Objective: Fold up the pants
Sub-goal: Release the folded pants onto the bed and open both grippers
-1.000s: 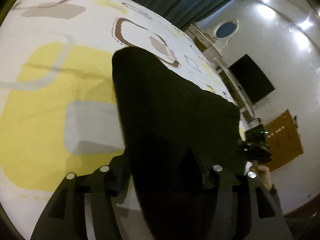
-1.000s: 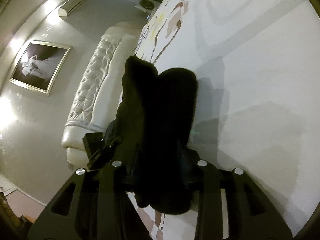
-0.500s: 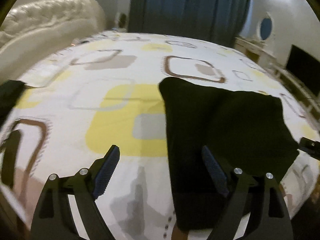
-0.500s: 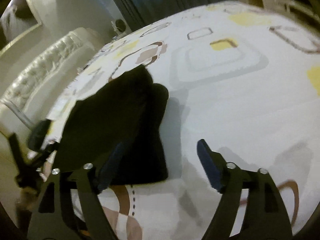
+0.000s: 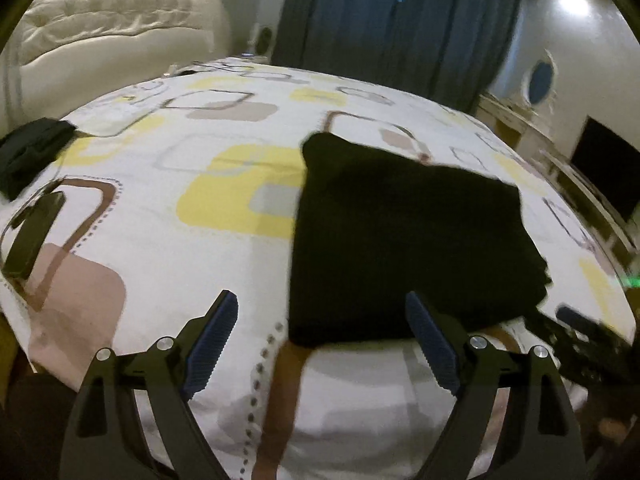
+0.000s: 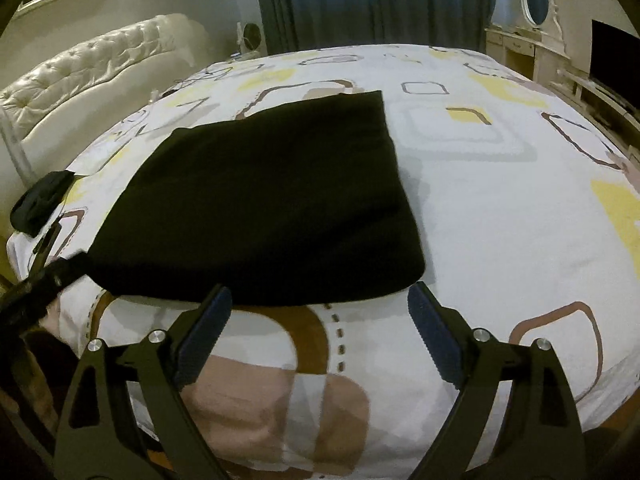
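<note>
A: Where are the pants?

B: The black pants (image 5: 408, 248) lie folded into a flat, roughly rectangular pile on the bed (image 5: 168, 208), on its white cover printed with yellow, brown and grey squares. In the right wrist view the pile (image 6: 268, 204) sits near the bed's front edge.

A: And the left hand-held gripper?

B: The left hand-held gripper (image 5: 322, 344) has its jaws spread wide with nothing between them. It hangs just in front of the pile's near edge, apart from the cloth.

A: The right one?

B: The right hand-held gripper (image 6: 320, 330) is likewise spread and empty, its blue ribbed pads (image 6: 430, 332) just short of the pants' front edge.

A: Anything else on the bed?

B: A small dark bundle of cloth (image 5: 30, 152) lies at the far left edge, well apart from the pants. A white tufted headboard (image 6: 80, 76) stands on the left, and dark blue curtains (image 5: 392, 20) hang behind the bed.
</note>
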`<state>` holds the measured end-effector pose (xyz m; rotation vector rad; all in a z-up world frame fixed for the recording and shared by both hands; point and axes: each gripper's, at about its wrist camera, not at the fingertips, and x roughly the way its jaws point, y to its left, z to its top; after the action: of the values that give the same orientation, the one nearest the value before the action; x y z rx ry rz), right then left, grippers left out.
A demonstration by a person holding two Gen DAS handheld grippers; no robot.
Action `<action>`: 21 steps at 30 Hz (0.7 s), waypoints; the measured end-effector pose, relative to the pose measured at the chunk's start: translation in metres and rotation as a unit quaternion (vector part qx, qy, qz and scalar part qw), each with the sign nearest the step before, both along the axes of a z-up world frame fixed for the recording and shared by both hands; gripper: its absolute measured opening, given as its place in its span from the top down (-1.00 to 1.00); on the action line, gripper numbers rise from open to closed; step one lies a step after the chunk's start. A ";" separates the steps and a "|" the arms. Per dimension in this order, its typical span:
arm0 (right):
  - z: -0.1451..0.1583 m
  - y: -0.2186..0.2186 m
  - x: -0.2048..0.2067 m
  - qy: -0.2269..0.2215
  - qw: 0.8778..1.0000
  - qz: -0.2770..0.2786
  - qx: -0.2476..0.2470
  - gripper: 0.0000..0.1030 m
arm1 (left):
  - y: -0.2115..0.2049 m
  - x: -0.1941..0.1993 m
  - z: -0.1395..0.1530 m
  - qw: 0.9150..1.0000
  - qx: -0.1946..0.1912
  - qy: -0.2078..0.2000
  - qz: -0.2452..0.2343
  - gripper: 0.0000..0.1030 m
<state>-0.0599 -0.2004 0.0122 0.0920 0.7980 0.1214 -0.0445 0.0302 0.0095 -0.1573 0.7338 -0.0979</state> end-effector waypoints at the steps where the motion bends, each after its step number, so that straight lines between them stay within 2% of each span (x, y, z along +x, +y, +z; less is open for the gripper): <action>1: 0.000 0.001 -0.001 0.000 1.000 0.001 -0.001 -0.75 | -0.004 -0.002 -0.002 1.000 0.004 0.000 -0.018 -0.65; 6: -0.002 0.000 -0.004 0.005 1.000 -0.003 0.004 -0.75 | -0.022 -0.008 -0.013 0.997 0.046 0.002 -0.061 -0.65; 21: -0.006 -0.003 -0.003 0.017 1.000 -0.004 0.014 -0.75 | -0.035 -0.009 -0.020 0.998 0.039 0.021 -0.035 -0.65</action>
<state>-0.0634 -0.2039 0.0060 0.1232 0.8294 0.1241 -0.0531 -0.0044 -0.0106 -0.0596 0.7846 -0.1321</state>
